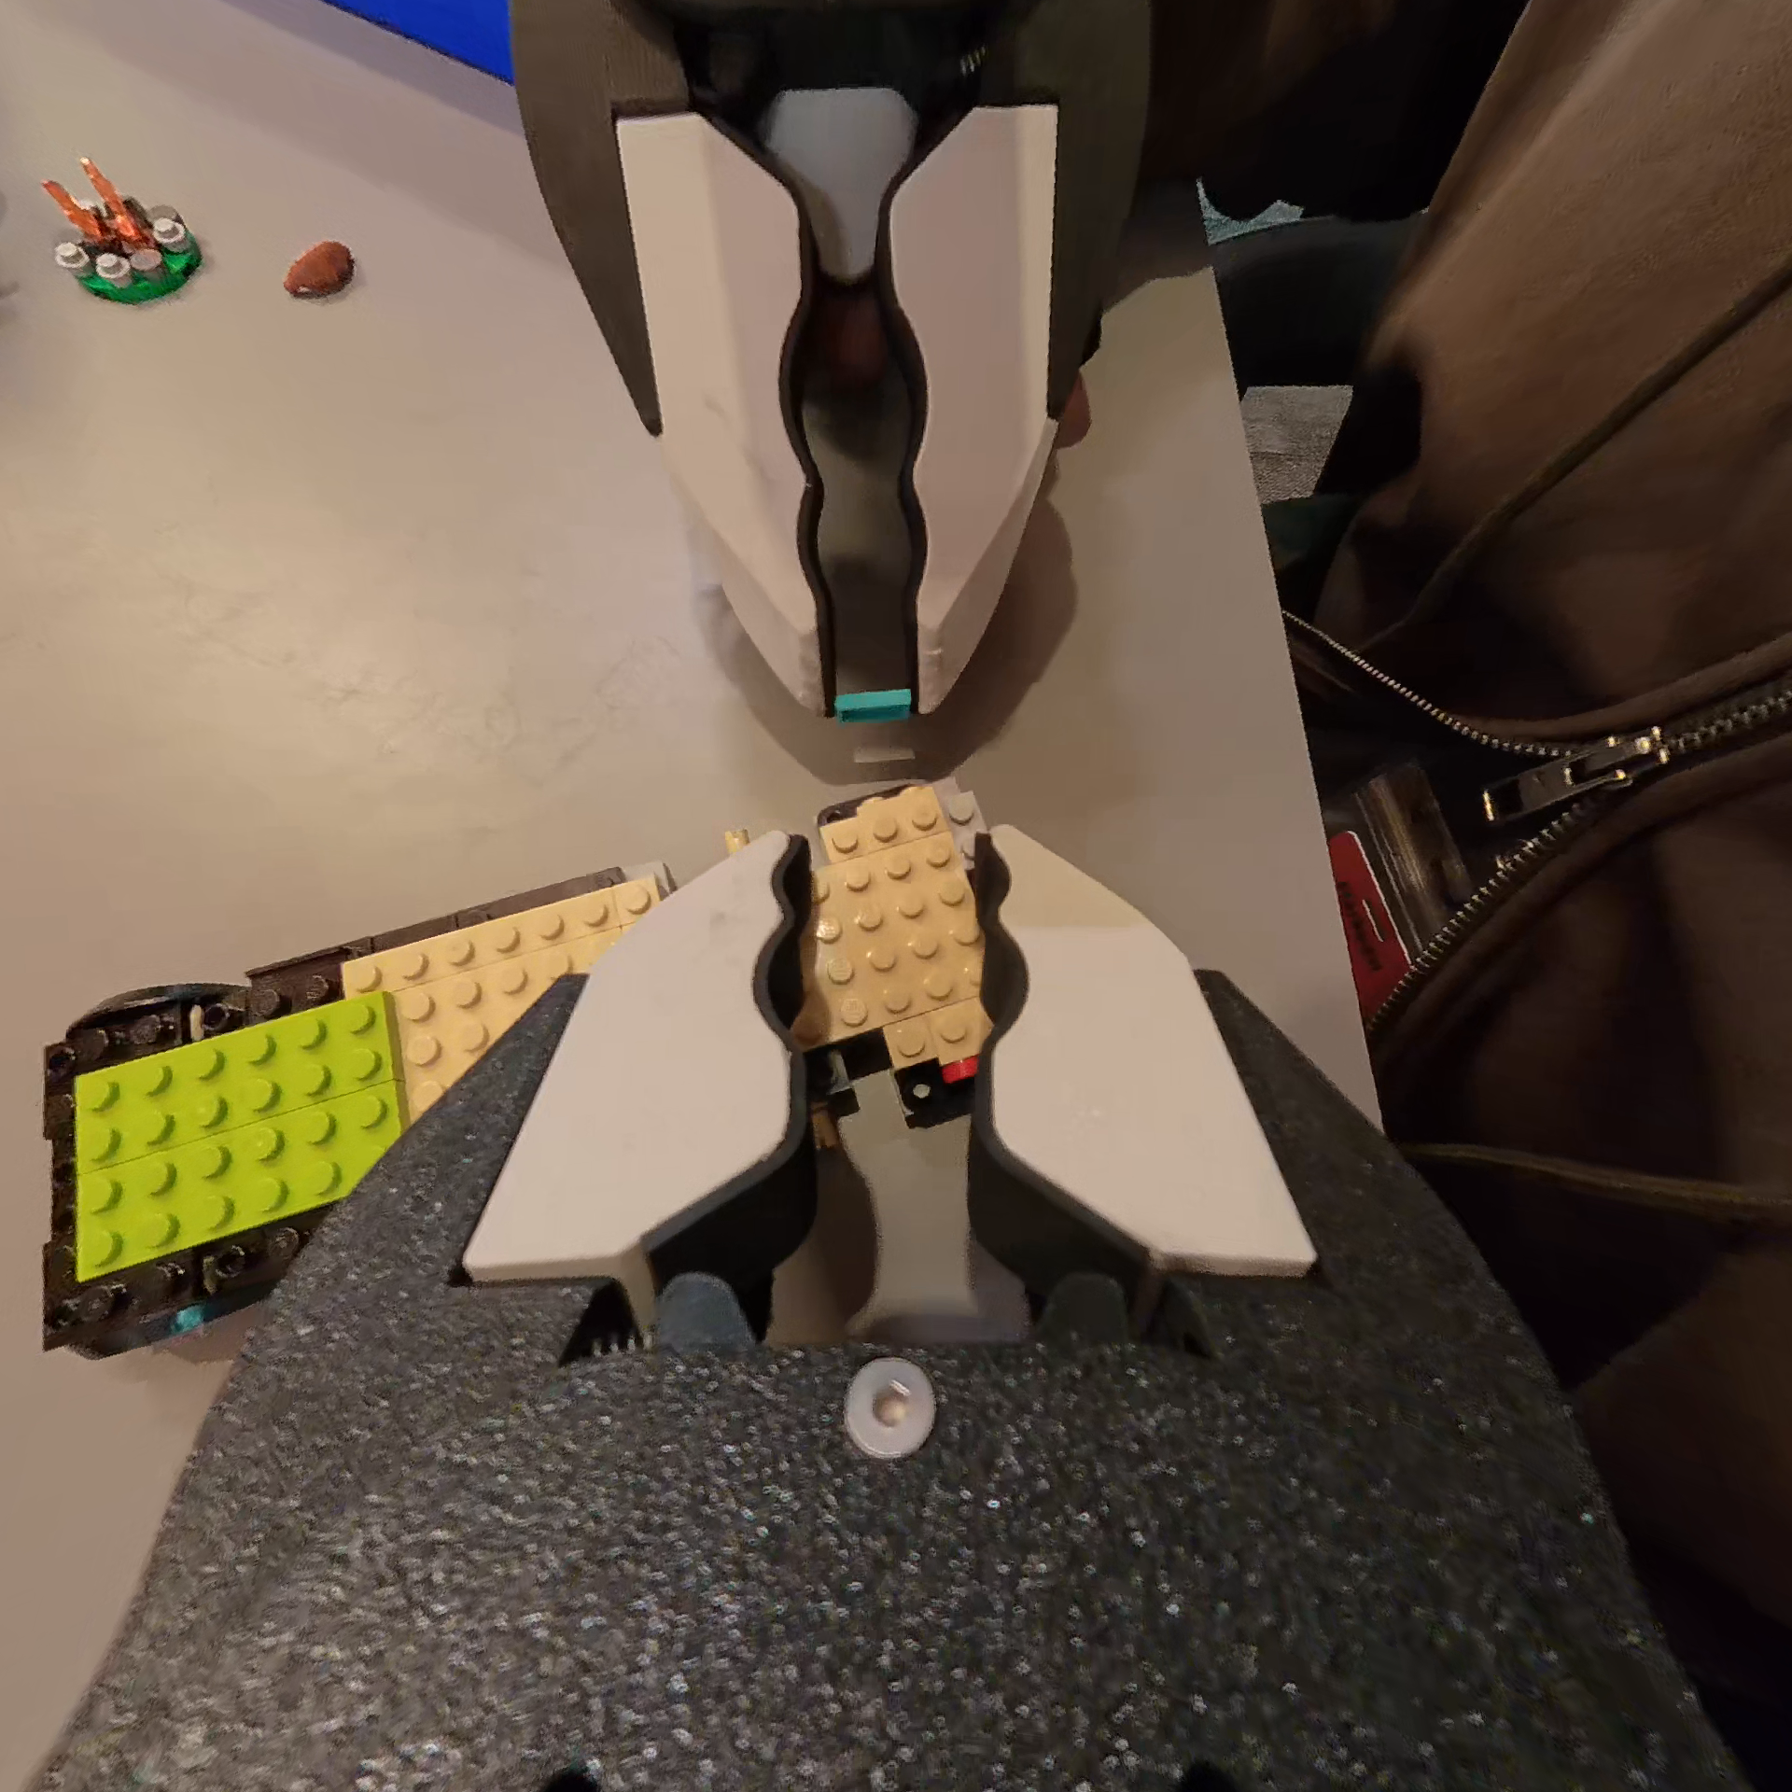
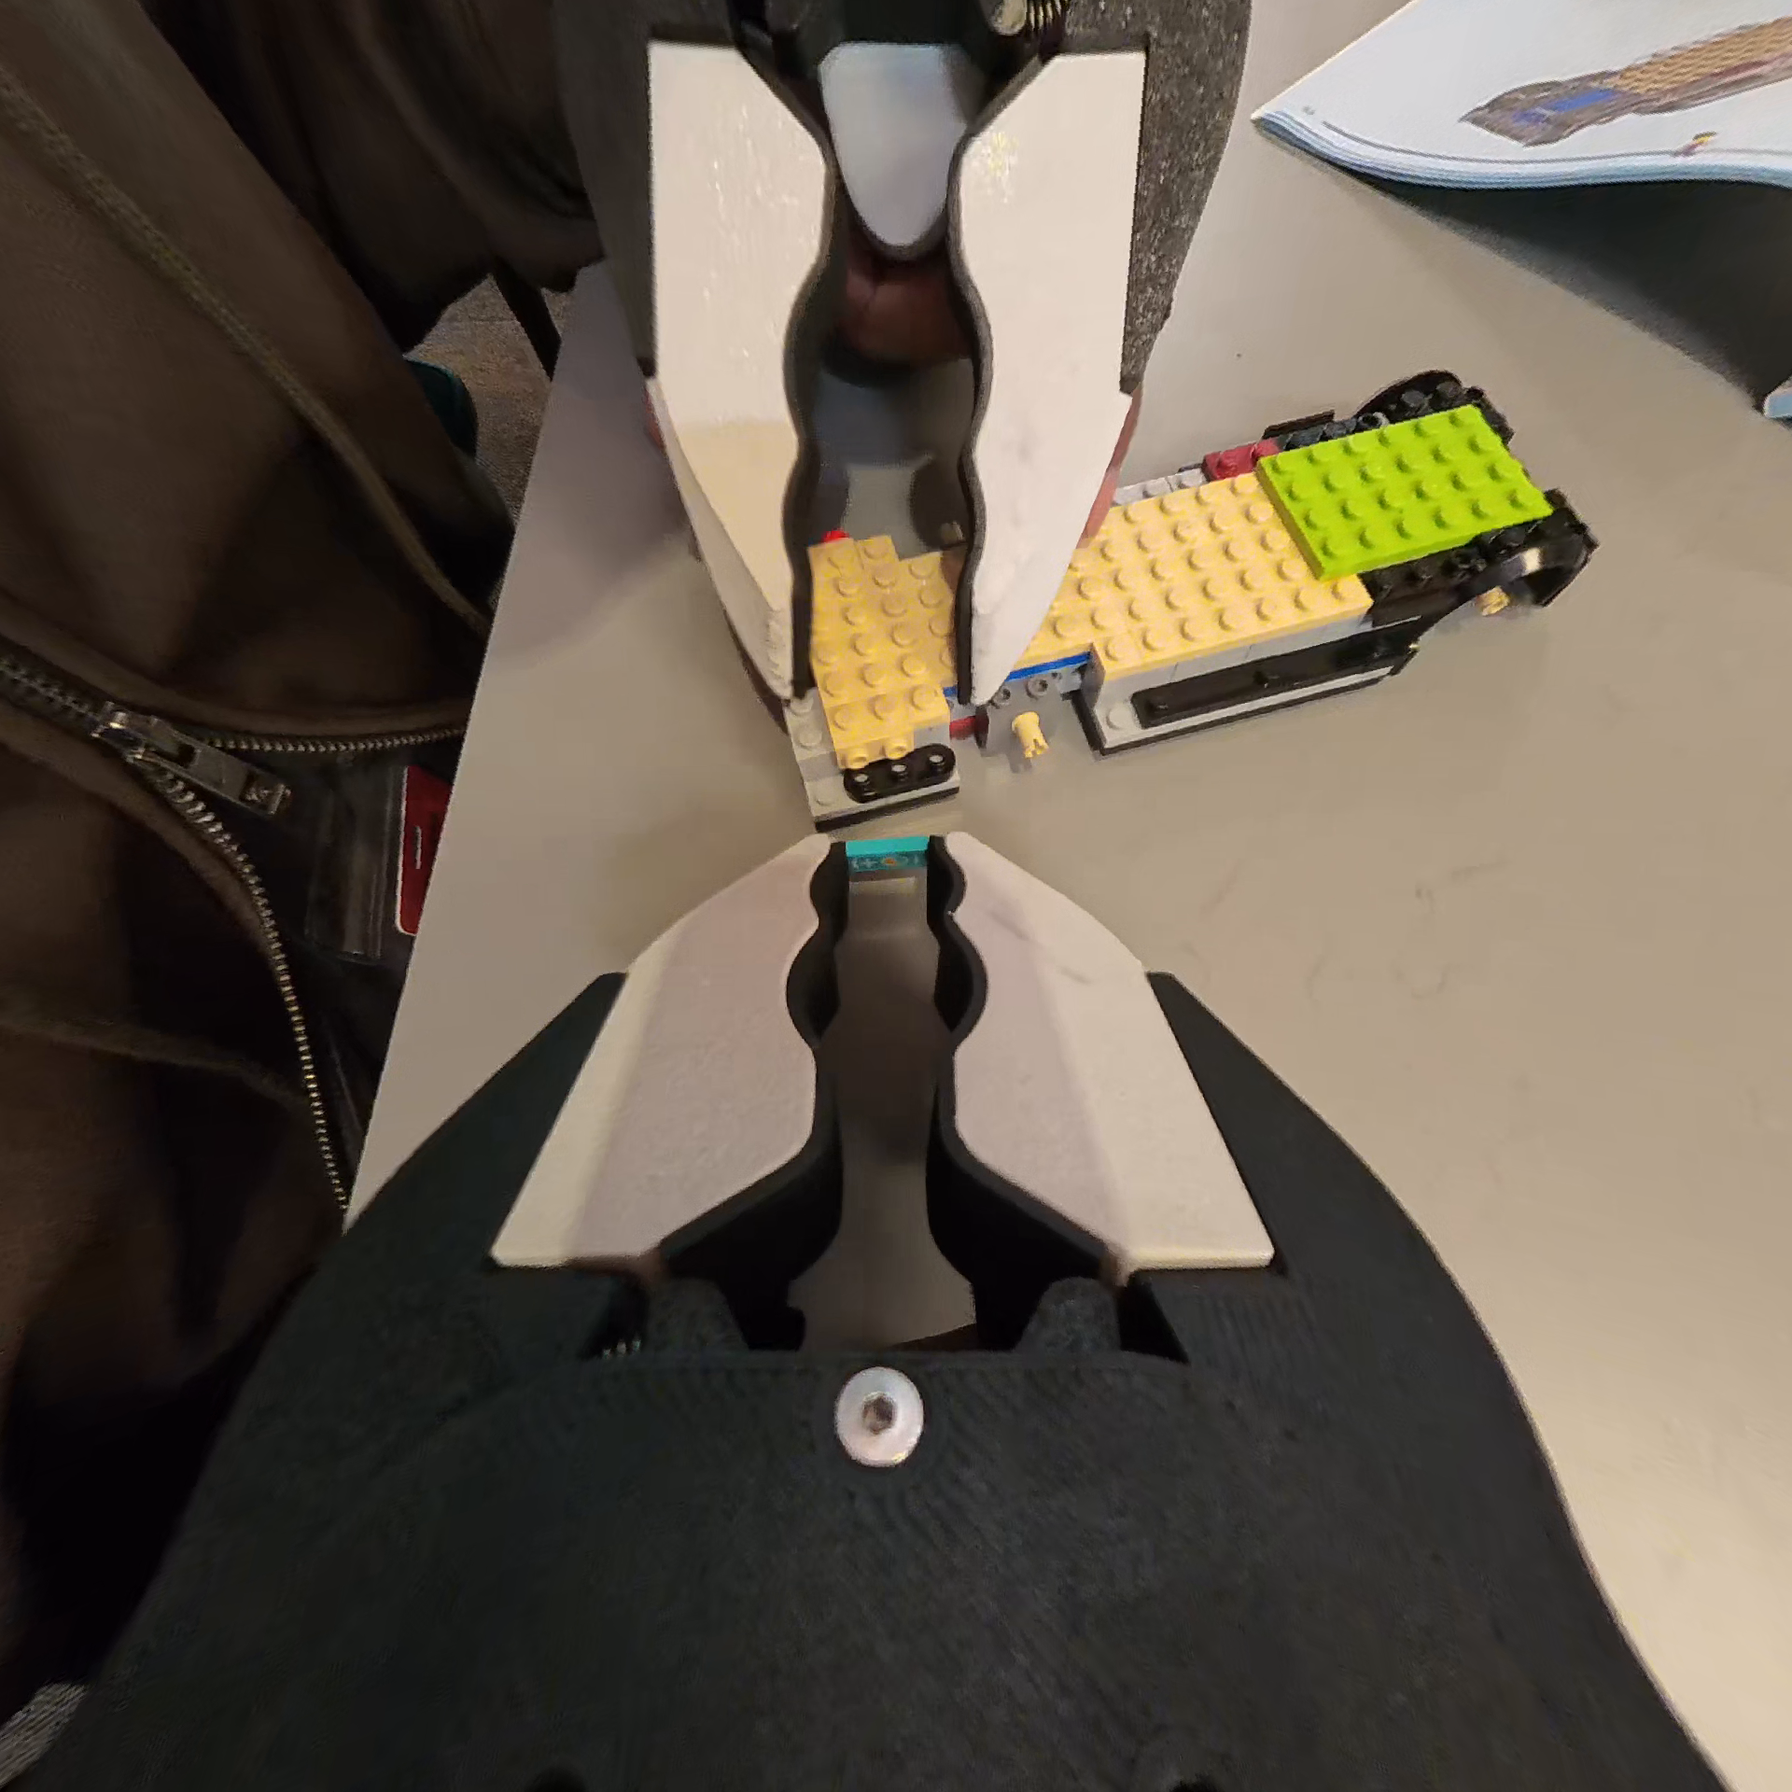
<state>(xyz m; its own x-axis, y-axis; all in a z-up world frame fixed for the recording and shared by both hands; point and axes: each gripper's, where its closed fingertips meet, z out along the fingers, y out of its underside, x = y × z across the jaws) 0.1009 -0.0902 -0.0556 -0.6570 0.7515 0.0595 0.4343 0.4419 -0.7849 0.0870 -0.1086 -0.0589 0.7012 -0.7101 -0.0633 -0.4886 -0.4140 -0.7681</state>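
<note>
A long brick model (image 1: 892, 931) lies on the grey table (image 1: 388, 582), with tan plates on top, a lime green plate (image 1: 233, 1115) and black ends. My left gripper (image 1: 887, 853) is shut on the model's narrow tan end, with a pad against each side. The right wrist view shows the same grip (image 2: 882, 690) on the model (image 2: 1193, 572). My right gripper (image 2: 887, 853) is shut on a small teal tile (image 2: 884, 858), held just off the model's grey and black tip (image 2: 897, 771). In the left wrist view the right gripper (image 1: 873, 706) faces mine with the tile (image 1: 873, 705) at its fingertips.
A small round green base with orange spikes (image 1: 126, 242) and a brown piece (image 1: 320, 267) lie far left. An open instruction booklet (image 2: 1552, 107) lies at the back right. A person's brown zipped jacket (image 1: 1600, 679) is close along the table edge (image 1: 1290, 776). Less than 4 cm separates the two grippers' tips. The lime green plate (image 1: 233, 1115) lies around 10 cm away from my left fingertips. It is also in sight in the right wrist view (image 2: 1415, 492).
</note>
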